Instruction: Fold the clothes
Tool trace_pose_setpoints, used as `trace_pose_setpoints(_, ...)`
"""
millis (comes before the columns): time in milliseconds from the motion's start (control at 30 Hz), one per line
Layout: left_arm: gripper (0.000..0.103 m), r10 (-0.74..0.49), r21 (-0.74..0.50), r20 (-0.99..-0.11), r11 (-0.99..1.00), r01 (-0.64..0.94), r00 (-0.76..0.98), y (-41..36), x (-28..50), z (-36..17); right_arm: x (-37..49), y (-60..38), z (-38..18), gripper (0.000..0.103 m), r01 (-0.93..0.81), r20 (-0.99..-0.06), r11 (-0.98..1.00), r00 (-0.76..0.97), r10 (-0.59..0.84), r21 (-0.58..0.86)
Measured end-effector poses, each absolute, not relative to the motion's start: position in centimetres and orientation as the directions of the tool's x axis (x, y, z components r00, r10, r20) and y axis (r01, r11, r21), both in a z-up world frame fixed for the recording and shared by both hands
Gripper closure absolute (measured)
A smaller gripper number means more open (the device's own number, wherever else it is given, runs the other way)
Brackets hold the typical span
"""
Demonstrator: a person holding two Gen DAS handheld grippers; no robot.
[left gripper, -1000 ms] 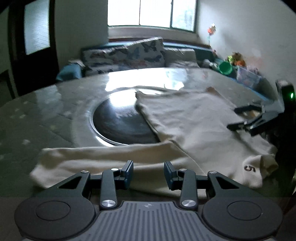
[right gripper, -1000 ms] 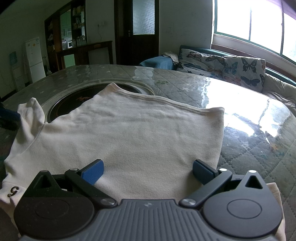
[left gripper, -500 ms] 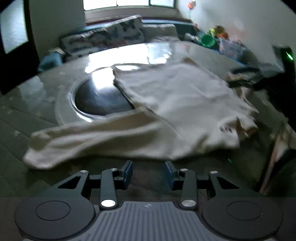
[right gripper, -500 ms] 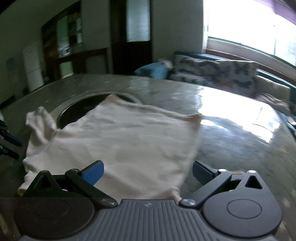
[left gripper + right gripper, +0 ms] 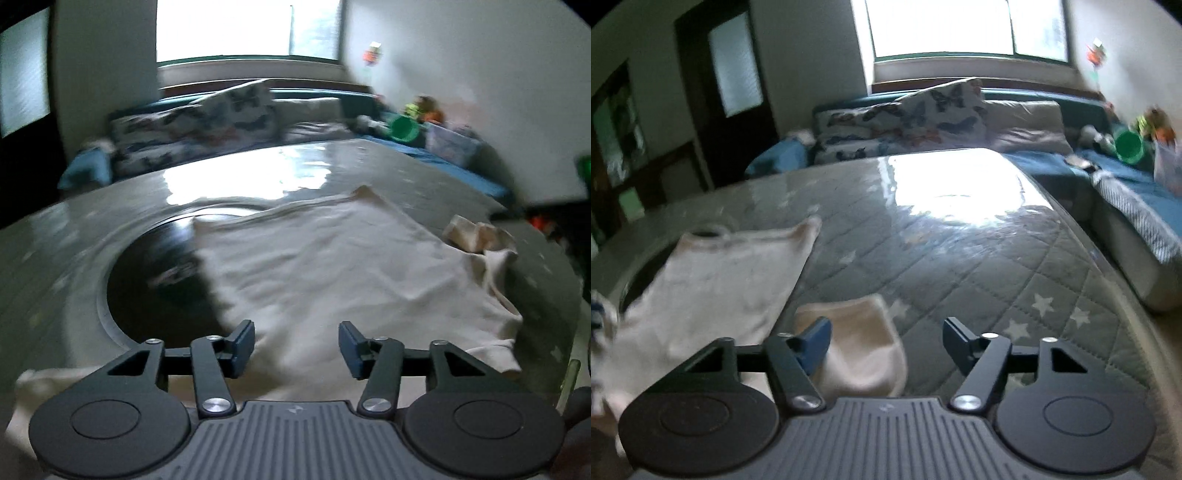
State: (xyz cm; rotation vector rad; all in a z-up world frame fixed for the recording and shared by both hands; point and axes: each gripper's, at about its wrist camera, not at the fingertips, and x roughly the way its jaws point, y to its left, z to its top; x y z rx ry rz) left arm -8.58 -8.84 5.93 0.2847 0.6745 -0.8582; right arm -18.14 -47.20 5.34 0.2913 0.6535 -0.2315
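Shirt [image 5: 332,266] flat on counter [image 5: 960,258]; left hand-held gripper [image 5: 296,347] opening, empty, right hand-held gripper [image 5: 886,345] closing beside sleeve [image 5: 857,354], may miss it.

Both cams sit right behind their own fingers, angled down over the table [image 5: 110,229], facing the window [image 5: 243,29] at 12 o'clock. Left wrist cam is close over the cream shirt [image 5: 332,266]. Right wrist cam sees the shirt [image 5: 713,280] at 9 o'clock, prob a bit further right. Shared: shirt, table [image 5: 979,258], window [image 5: 942,26], sofa [image 5: 221,118] w/ butterfly cushions.
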Motion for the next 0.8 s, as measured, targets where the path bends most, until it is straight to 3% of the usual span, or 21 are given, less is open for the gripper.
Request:
trace_pose_setpoints(67,0.049,-0.619,-0.033,-0.656,0.595,0.803,0.432,-10.7,-8.5,5.5,-17.4,-47.6,5.4,0.053,0.295,-0.63,0.929,0.771,-0.092,0.225)
trace_pose_setpoints(267,0.049,-0.651,-0.036,-0.677,0.496,0.868,0.343,-14.9,-9.1,4.0,-14.7,-43.2,5.5,0.053,0.121,-0.678,0.986,0.735,-0.012,0.113)
trace_pose_setpoints(500,0.045,-0.646,-0.031,-0.696,0.462,0.886,0.313,-16.3,-9.8,2.6,-12.0,-40.8,3.5,0.054,0.081,-0.735,0.996,0.677,-0.034,0.029)
trace_pose_setpoints(567,0.045,-0.647,-0.033,-0.696,0.462,0.886,0.312,-16.3,-9.8,2.7,-11.7,-40.3,3.4,0.065,0.078,-0.733,0.997,0.678,-0.057,-0.006)
trace_pose_setpoints(633,0.044,-0.648,-0.034,-0.695,0.462,0.886,0.311,-16.2,-9.8,2.7,-11.7,-40.3,3.4,0.09,0.096,-0.728,0.995,0.68,-0.087,-0.03)
trace_pose_setpoints(800,0.042,-0.65,-0.028,-0.693,0.455,0.89,0.311,-16.1,-9.8,2.7,-13.2,-41.9,5.3,0.096,0.162,-0.676,0.986,0.723,-0.138,-0.027)
